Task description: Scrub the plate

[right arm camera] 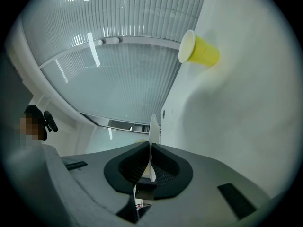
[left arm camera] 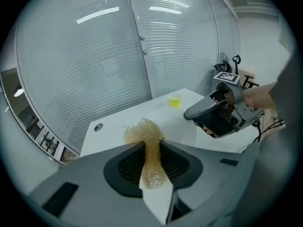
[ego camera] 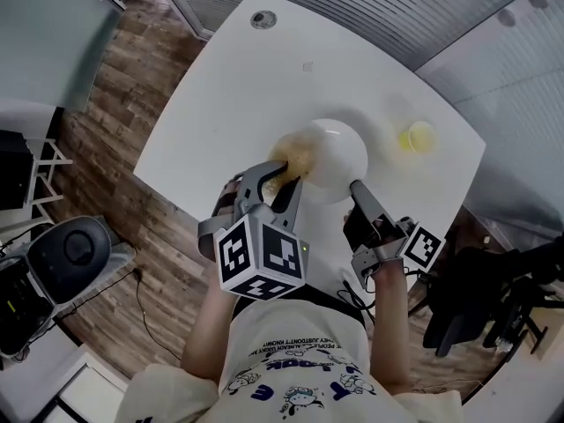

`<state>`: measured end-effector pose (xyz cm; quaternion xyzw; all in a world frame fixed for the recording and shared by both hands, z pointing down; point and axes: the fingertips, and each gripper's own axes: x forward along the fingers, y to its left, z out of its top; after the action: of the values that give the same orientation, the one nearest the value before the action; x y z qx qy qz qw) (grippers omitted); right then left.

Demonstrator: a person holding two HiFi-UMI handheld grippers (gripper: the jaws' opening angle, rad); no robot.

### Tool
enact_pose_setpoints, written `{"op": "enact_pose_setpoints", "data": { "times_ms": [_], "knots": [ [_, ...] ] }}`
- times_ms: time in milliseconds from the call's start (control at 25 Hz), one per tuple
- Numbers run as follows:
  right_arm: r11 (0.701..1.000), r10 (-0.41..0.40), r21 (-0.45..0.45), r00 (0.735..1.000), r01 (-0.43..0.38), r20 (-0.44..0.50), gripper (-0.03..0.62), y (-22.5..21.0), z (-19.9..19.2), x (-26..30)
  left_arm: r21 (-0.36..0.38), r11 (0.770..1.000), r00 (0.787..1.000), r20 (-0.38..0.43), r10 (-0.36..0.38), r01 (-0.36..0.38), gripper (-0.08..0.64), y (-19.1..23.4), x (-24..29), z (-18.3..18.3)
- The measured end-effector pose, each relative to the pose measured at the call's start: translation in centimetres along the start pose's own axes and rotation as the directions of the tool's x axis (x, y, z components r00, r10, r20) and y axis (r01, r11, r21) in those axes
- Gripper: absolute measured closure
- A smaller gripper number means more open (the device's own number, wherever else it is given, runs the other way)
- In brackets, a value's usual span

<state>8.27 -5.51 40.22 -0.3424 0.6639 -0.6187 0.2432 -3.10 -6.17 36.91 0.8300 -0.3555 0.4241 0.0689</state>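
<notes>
Left gripper (left arm camera: 151, 148) clenched on a golden, coarse mesh scrubber (left arm camera: 143, 132), its wad resting on the left rim of the plate (ego camera: 342, 152). Right gripper (right arm camera: 150, 150) pinches the plate's thin near rim, seen edge-on. Plate is round, white and smooth, on a white table (ego camera: 291, 69). Yellow plastic cup (ego camera: 417, 137) stands just beyond the plate.

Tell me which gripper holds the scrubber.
The left gripper: its jaws clamp the tan mesh scrubber, while the right gripper pinches the rim of the white plate.
</notes>
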Motion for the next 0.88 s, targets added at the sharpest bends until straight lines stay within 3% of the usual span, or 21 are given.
{"op": "enact_pose_setpoints", "data": {
  "times_ms": [360,880],
  "knots": [
    [1.000,-0.014,0.007,1.000,0.014,0.001,0.583,-0.7,0.2,0.2,-0.075,0.993,0.995,0.053,-0.090,0.094,0.448,-2.5,-0.1,0.7],
    [1.000,-0.020,0.003,1.000,0.020,-0.022,0.583,-1.0,-0.8,0.5,-0.051,0.988,0.986,0.087,-0.144,0.148,0.448,-4.9,0.2,2.6]
  ]
}}
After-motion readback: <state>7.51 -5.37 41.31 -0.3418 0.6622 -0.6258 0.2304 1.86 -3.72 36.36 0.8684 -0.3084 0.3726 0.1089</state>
